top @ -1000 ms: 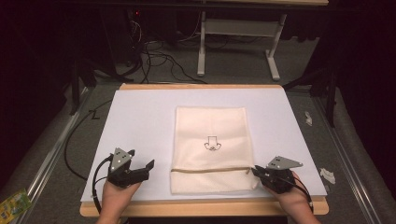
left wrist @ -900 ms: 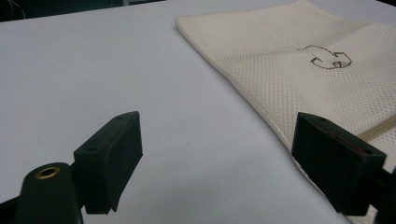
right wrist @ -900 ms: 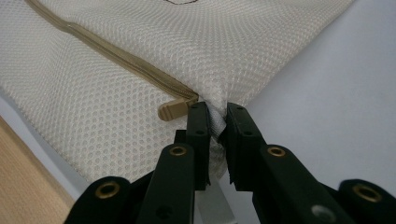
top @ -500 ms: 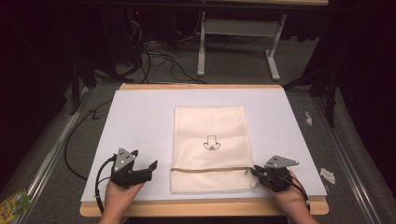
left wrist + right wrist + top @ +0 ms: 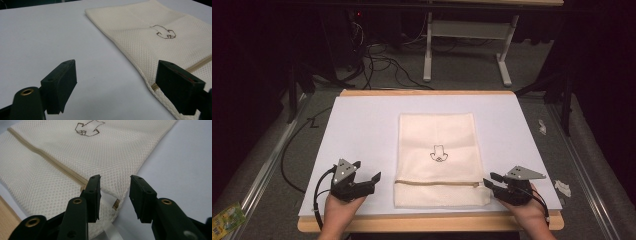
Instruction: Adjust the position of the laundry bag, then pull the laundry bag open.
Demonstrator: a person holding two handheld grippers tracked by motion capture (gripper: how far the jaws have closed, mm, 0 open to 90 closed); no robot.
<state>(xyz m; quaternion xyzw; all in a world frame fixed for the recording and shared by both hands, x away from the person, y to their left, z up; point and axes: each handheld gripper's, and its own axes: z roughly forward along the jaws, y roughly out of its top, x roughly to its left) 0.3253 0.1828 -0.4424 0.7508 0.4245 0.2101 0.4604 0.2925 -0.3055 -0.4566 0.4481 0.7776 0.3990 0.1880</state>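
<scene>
At near edge of white surface: mesh bag lay flat, zipper closed. Right gripper just opened off zipper end, jaws apart; left gripper wide, empty. Best withdrawn level, without snagging mesh.

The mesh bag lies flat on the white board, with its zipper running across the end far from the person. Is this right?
Not quite. The mesh bag does lie flat on the white board, but the high view shows its zipper running across the end near the person, between the two grippers.
</scene>
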